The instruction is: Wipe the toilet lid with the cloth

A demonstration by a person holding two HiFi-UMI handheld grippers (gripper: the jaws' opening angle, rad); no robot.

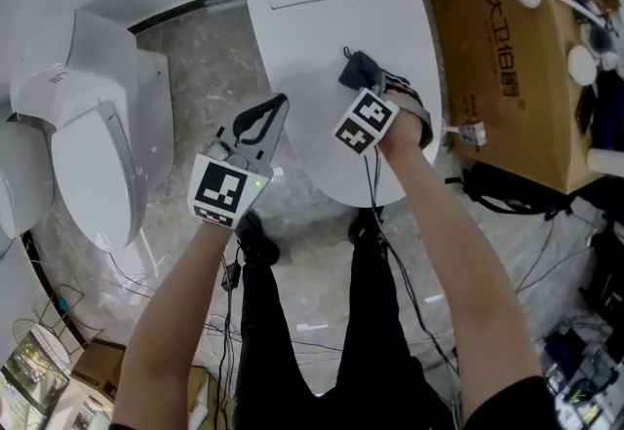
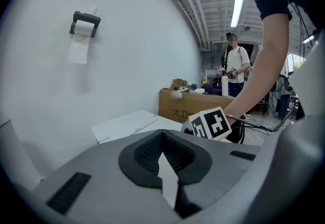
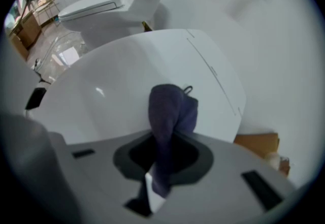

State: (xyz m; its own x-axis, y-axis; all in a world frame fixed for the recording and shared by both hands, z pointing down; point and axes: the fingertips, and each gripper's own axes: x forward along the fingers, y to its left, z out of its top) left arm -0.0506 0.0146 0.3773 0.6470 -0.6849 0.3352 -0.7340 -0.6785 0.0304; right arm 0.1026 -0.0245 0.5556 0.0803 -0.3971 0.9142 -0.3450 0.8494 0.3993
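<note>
The white toilet lid [image 1: 322, 38] lies closed in the middle of the head view. My right gripper [image 1: 363, 85] is shut on a dark blue cloth [image 1: 357, 69], which rests on the lid's right half. In the right gripper view the cloth [image 3: 170, 111] hangs out of the jaws onto the lid [image 3: 127, 86]. My left gripper [image 1: 261, 118] hovers at the lid's left edge with its jaws shut and nothing in them. The left gripper view looks across the lid [image 2: 129, 124] toward the wall, with the right gripper's marker cube [image 2: 210, 124] beyond.
A second white toilet [image 1: 83, 136] stands to the left. A brown cardboard box [image 1: 517, 48] with brushes on top sits close on the right. Cables trail over the marble floor [image 1: 205, 67]. A toilet-paper holder [image 2: 84, 25] hangs on the wall. A person [image 2: 234, 68] stands far back.
</note>
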